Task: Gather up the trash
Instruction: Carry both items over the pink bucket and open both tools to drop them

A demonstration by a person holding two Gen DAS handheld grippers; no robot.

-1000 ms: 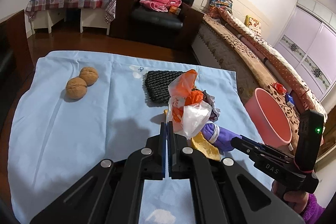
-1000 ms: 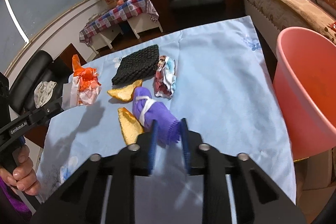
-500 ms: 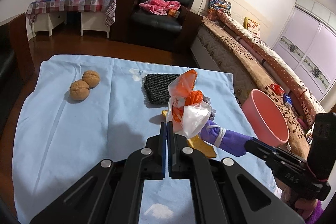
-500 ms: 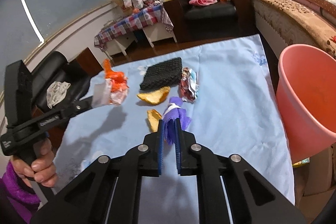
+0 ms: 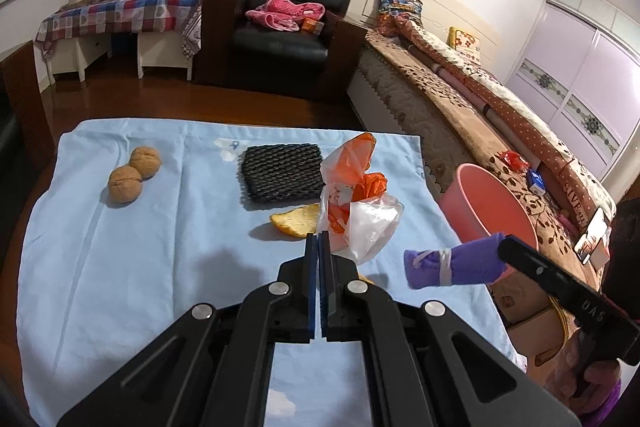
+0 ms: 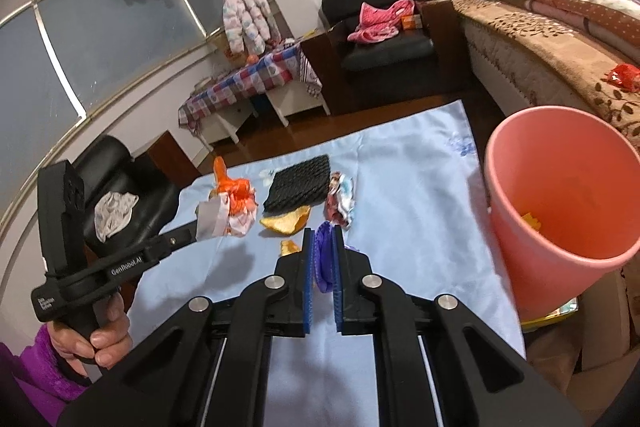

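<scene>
My left gripper is shut on a crumpled clear and orange plastic bag, held above the blue cloth; the same bag hangs at that gripper's tip in the right wrist view. My right gripper is shut on a purple glove bundle tied with white string, lifted off the cloth; this purple bundle hangs in the air near the pink bucket. The bucket stands at the table's right edge with orange scraps inside.
On the cloth lie a black mesh pad, orange peel, another peel piece, a crumpled wrapper and two walnuts. A bed runs along the right; a black armchair stands beyond.
The right gripper closed on the purple bundle and lifted it off the cloth toward the bucket. The left gripper kept hold of the bag and rose a little.
</scene>
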